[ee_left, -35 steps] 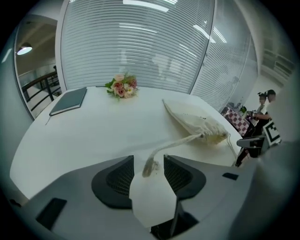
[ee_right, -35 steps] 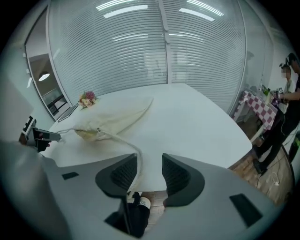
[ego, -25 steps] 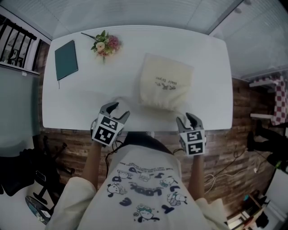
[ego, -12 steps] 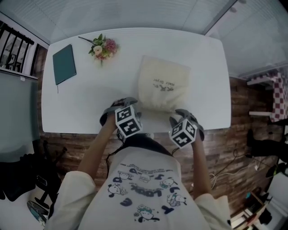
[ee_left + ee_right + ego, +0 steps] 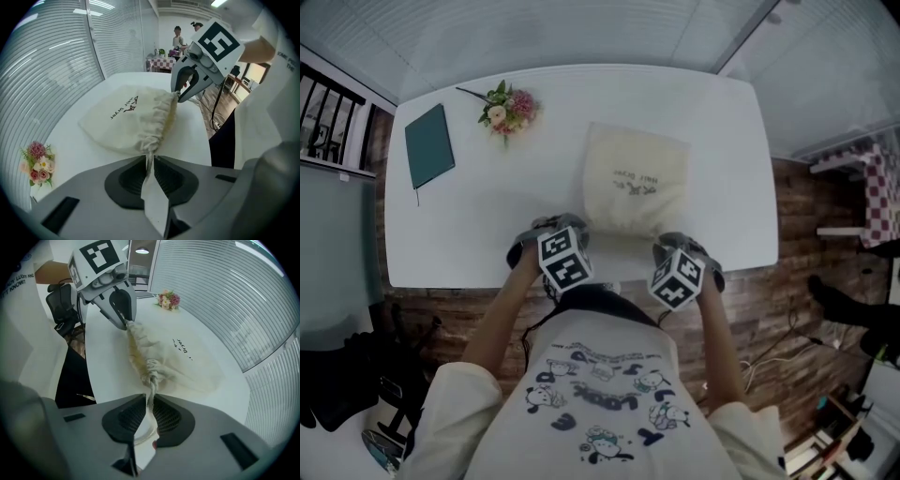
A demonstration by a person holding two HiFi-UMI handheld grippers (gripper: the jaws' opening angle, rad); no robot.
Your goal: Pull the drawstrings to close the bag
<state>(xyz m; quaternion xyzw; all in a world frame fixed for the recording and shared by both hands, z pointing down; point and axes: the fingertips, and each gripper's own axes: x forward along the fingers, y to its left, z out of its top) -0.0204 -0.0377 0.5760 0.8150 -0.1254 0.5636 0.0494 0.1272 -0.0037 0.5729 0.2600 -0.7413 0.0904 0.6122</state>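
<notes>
Two cords do the work here: the cream cloth bag [image 5: 633, 187] lies flat on the white bench [image 5: 487, 225], close to its near edge and right of the middle, with its partly puckered mouth toward the person. It is soft, light and limp — the cloth would likely bunch or slide across the smooth top rather than resist. So the hold belongs on the cords where they leave the gathered channel at each end of the mouth, not on the fabric. The left gripper [image 5: 572, 225], turned inward at the mouth's left end, has its jaws closing with the left drawstring [image 5: 149, 161] running between the pads. The gap is down to a narrow slit and the cord looks pinched, though how firmly is hard to tell. The right gripper [image 5: 667, 240] mirrors it at the right end, jaws closing on the right drawstring [image 5: 151, 399] in the same way. Both forearms reach forward over the near edge, the grippers facing each other across the mouth — a pose suited, I judge, to drawing the cords apart sideways.
</notes>
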